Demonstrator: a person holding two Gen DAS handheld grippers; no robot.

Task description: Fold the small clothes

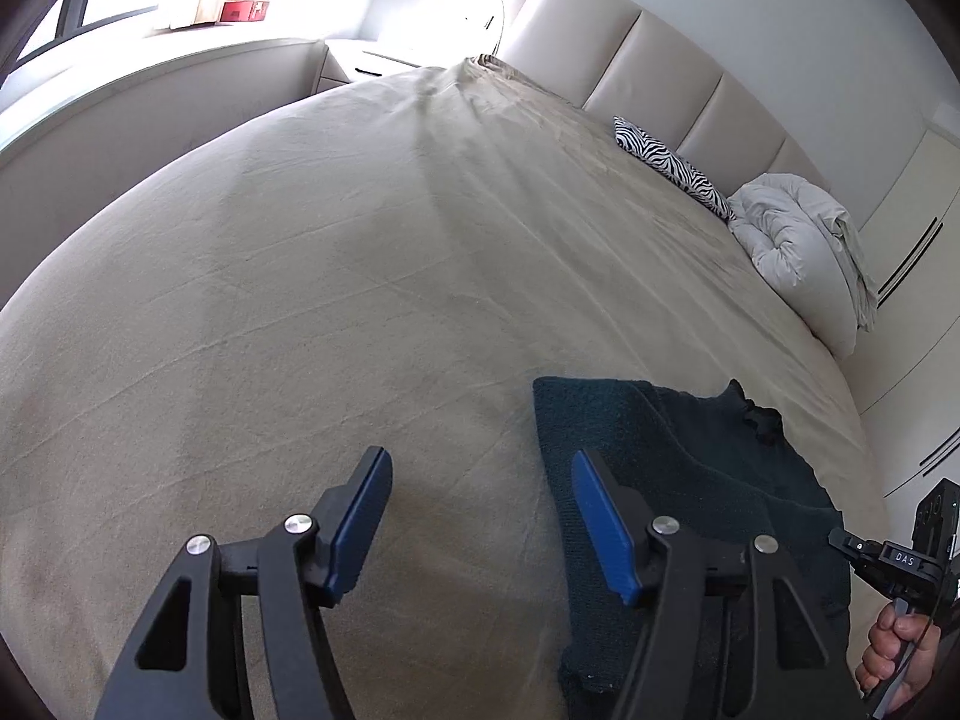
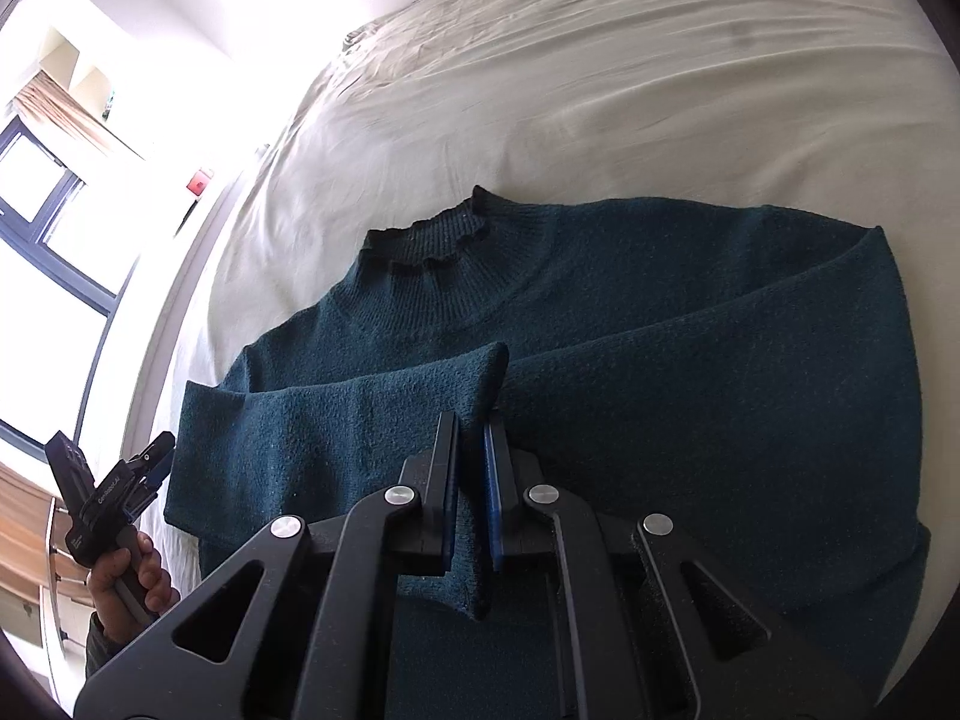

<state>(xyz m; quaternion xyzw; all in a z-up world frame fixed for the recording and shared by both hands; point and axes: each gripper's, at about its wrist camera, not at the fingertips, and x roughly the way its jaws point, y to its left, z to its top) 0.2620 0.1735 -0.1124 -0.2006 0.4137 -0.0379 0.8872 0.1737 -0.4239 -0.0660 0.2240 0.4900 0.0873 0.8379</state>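
Since the dark teal knitted sweater (image 2: 630,324) is soft, thick wool-like knit, I judge it limp and fairly light: it will drape and sag from any single pinch, and the fuzzy surface should grip well against my pads, not slip. It lies flat on the beige bedsheet (image 2: 540,90), ruffled collar (image 2: 432,246) toward the window side, both sleeves already laid across the body. My right gripper (image 2: 471,468) is closed on a fold of knit at the lower part of the garment; fabric shows pinched between the blue pads. My left gripper (image 1: 480,516) stands apart, holding nothing, one finger (image 1: 600,516) over the sweater's edge, the other over bare sheet.

Where to grab: hem corners or side seams, two points at once, so the panel lifts as a straight edge. A one-layer pinch will peel layers apart and undo the sleeves. Avoid the collar; the ruffle may stretch. Risk: dragging the sheet up with it.
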